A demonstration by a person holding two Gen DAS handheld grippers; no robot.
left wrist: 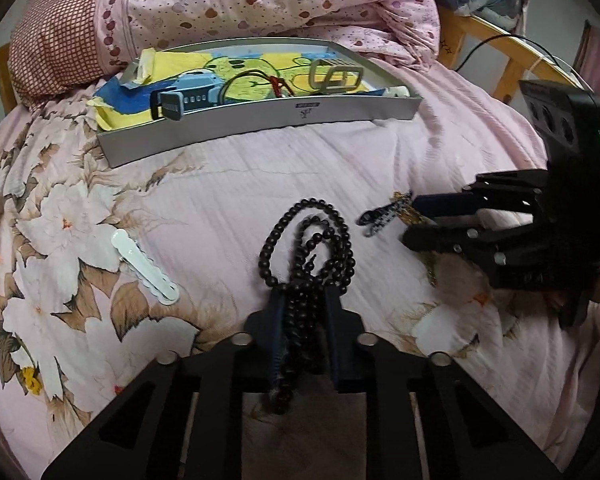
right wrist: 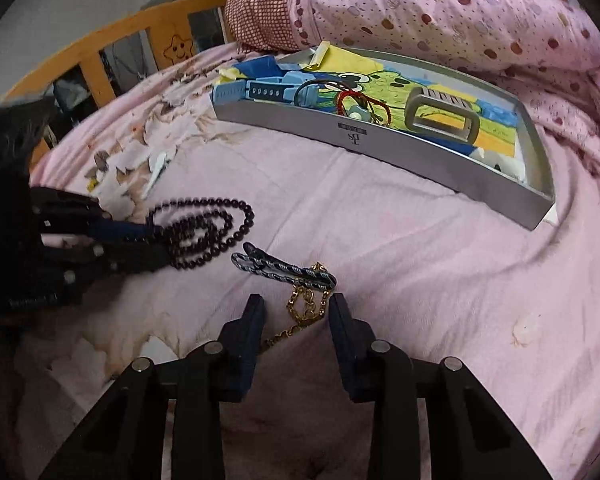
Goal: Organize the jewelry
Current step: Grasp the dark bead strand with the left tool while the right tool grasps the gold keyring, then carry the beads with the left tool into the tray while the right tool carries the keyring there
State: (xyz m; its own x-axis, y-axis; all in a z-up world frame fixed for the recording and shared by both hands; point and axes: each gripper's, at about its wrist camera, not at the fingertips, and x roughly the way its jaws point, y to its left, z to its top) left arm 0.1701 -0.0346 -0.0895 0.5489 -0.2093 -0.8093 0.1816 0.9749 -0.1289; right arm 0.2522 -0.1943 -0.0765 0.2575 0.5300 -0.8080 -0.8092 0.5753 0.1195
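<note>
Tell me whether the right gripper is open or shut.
Open. The right gripper has its blue-padded fingers spread apart on either side of the gold chain on the pink bedsheet, neither touching it.

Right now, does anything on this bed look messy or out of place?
Yes. The yellow and blue paper liner spills crumpled over the left end of the grey tray. A white hair clip, gold chain and striped clip lie loose on the bedspread outside it.
</note>
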